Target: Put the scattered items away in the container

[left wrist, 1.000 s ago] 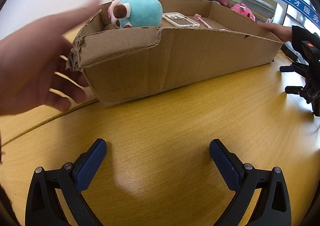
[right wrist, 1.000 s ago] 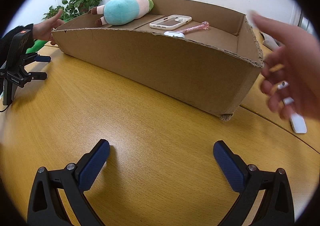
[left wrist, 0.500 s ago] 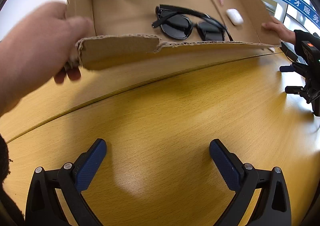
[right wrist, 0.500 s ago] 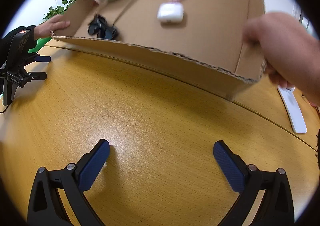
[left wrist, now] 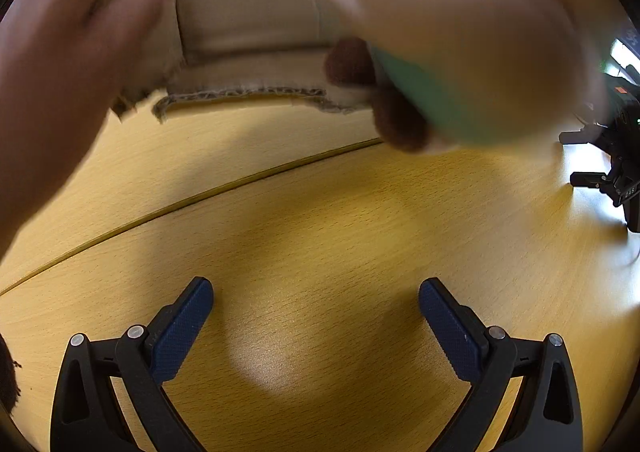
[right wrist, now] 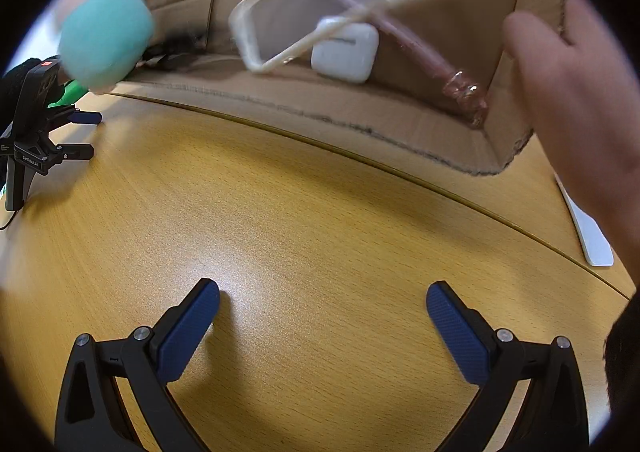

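Observation:
A cardboard box (right wrist: 400, 120) is tipped steeply toward me by two bare hands, one (left wrist: 56, 92) at its left end and one (right wrist: 576, 100) at its right end. Its contents tumble out: a teal plush toy (right wrist: 105, 37), also blurred in the left wrist view (left wrist: 432, 100), a clear phone case (right wrist: 344, 0), a white earbud case (right wrist: 346, 52), a pink pen (right wrist: 440, 68) and black sunglasses (right wrist: 176, 50). My left gripper (left wrist: 316, 316) and right gripper (right wrist: 322, 316) rest open and empty on the yellow wooden table (right wrist: 320, 220).
A white flat object (right wrist: 590, 232) lies on the table at the right. The other gripper shows lying on the table at the edge of each view, at right (left wrist: 612, 172) and at left (right wrist: 36, 148). A green plant (right wrist: 72, 90) stands behind.
The hands have tipped the box from upright on the table to steeply tilted toward me. The plush toy, phone case and other items slide and fall out. Both grippers stay still.

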`<action>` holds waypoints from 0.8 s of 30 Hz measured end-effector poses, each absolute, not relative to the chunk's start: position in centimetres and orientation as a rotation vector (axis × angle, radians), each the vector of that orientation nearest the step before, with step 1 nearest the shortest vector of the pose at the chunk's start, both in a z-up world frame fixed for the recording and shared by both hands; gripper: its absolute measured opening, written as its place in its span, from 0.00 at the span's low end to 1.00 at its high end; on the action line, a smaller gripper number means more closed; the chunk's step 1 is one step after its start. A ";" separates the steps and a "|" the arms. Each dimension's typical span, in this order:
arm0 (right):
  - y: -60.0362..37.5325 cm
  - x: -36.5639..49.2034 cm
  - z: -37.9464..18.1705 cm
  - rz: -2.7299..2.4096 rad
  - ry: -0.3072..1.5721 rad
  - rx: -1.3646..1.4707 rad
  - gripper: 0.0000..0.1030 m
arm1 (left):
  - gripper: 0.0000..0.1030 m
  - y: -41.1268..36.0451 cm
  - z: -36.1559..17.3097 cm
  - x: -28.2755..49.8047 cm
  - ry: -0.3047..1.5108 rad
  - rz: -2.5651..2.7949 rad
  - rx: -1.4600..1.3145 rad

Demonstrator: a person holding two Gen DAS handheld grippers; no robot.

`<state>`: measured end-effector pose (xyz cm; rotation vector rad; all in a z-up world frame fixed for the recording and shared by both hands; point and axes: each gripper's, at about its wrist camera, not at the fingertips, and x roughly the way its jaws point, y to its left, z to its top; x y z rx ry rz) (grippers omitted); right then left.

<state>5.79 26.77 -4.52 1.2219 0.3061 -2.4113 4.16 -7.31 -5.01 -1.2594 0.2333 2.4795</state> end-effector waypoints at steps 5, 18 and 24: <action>26.8 5.9 -4.5 -2.411 0.306 1.222 1.00 | 1.00 -7.5 -4.9 4.1 0.236 2.481 -1.260; 26.8 6.1 -4.7 -2.412 0.307 1.220 1.00 | 1.00 -8.0 -4.4 4.0 0.235 2.481 -1.259; 26.8 6.3 -4.8 -2.408 0.308 1.219 1.00 | 1.00 -8.4 -4.0 3.7 0.236 2.480 -1.258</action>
